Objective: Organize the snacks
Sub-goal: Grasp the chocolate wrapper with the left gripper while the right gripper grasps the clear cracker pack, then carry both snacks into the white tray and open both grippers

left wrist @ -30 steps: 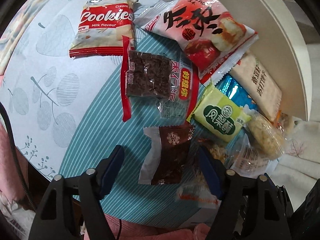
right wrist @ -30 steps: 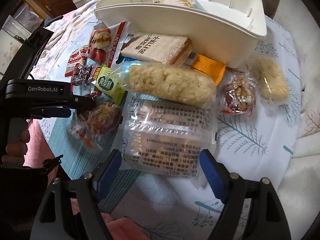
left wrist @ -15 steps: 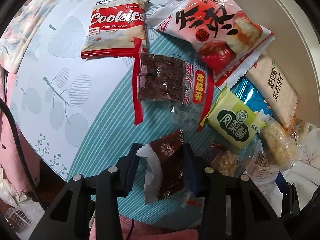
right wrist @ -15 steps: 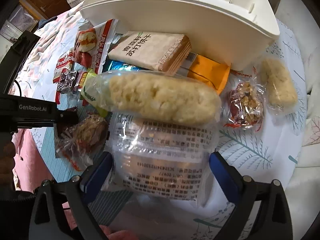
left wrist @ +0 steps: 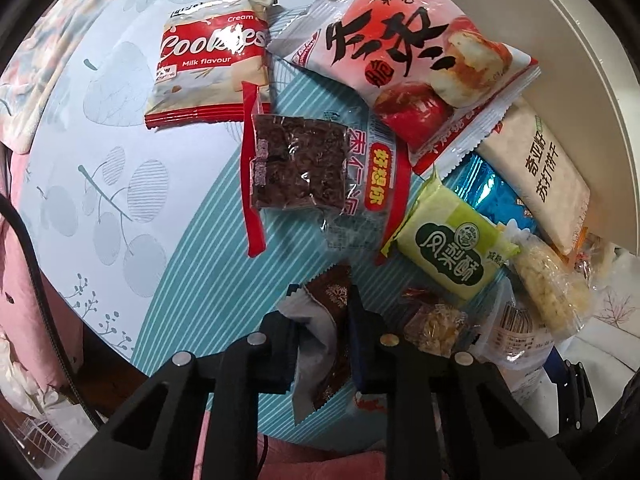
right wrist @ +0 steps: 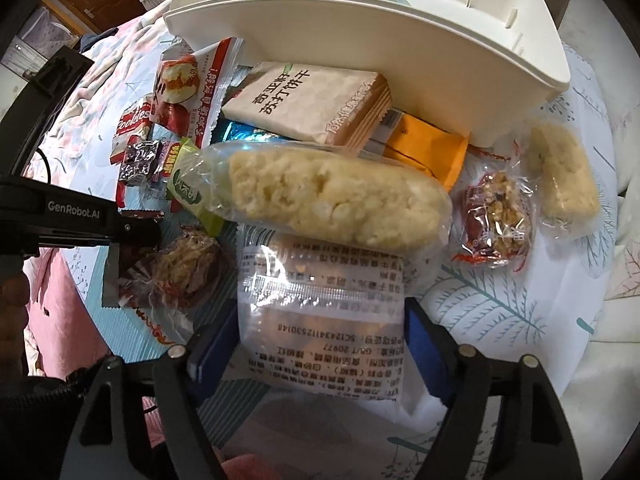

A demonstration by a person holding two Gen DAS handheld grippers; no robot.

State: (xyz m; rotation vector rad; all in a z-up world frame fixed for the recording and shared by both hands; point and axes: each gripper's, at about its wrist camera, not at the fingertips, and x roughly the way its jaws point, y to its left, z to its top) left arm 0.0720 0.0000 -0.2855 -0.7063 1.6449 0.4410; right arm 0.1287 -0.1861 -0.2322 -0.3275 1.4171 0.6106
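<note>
Closest in the left wrist view, the left hand-held gripper (left wrist: 322,330) points steeply down with its jaws closing; a brown snack packet (left wrist: 330,334) with a white torn-looking end stands between them, crumpled, and both pads press its sides. Just right of it lies a clear wrapper of nut candy (left wrist: 434,324). Beyond, on the striped blue cloth (left wrist: 192,264) of the worktop, a dark square cake in a clear red-edged wrapper (left wrist: 298,168) lies flat, with a green packet (left wrist: 450,252) to its right. Farther still are a red and white Cookies packet (left wrist: 212,64) and a large pink packet with black characters (left wrist: 404,68), its corner overlapping the red-edged wrapper.

Nearest in the right wrist view, the right hand-held gripper (right wrist: 320,334) also points down, jaws closing around a clear printed packet (right wrist: 320,320) that lies flat on the cloth; whether the blue pads already press its edges I cannot tell. Touching the packet's far end is a long puffed rice bar (right wrist: 336,200) in clear wrap. Right of that sit a red-wrapped walnut sweet (right wrist: 498,220) and a second rice bar (right wrist: 564,176). Behind lie a beige cracker packet (right wrist: 308,104) and an orange packet (right wrist: 428,148), both against the wall of a white plastic bin (right wrist: 400,48) that holds one packet inside.
</note>
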